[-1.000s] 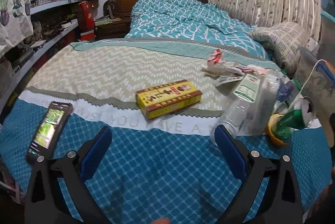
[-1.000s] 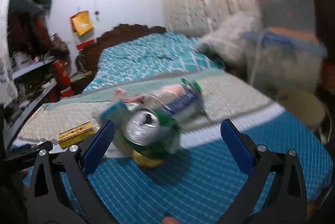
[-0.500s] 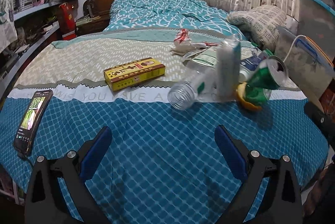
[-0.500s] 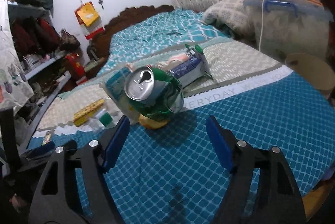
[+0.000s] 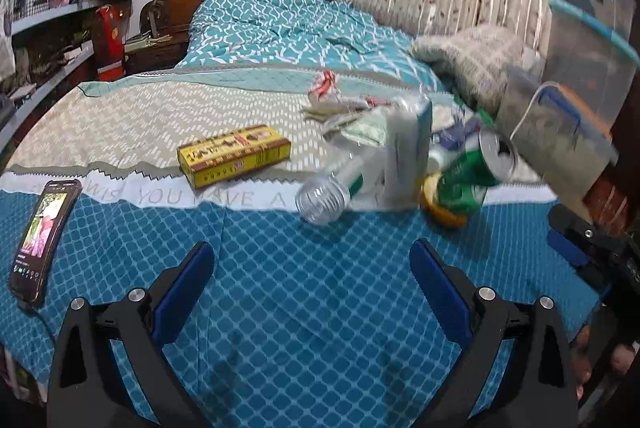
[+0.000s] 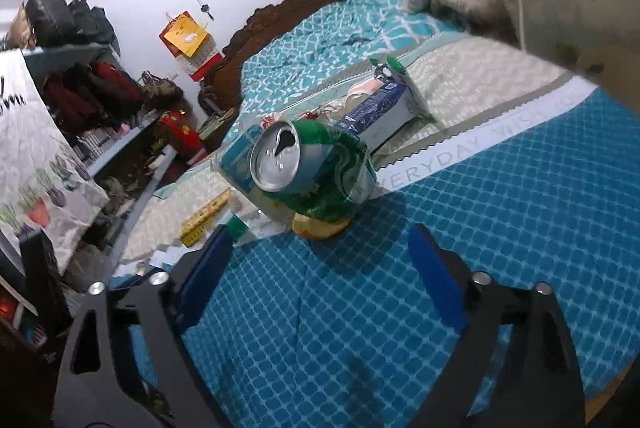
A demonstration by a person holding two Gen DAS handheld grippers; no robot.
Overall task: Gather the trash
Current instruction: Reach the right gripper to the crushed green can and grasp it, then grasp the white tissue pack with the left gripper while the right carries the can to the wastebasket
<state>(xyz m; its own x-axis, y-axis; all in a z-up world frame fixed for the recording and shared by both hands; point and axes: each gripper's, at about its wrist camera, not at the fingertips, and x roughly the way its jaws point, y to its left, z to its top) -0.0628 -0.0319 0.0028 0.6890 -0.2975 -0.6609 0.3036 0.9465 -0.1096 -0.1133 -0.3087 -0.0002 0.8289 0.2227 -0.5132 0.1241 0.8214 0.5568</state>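
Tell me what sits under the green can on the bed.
The green can lies tilted on an orange-yellow piece, possibly fruit peel, which rests on the blue bedspread. Only the piece's front edge shows; the can covers the rest, so what it is stays unclear.

Counted on the bed: 1 green can, 1 clear plastic bottle, 1 yellow box, 1 upright carton, 1 blue-and-white carton lying flat, 1 phone — plus approx. 1 heap of wrappers, pieces not countable. 2 claws seen — left, right.
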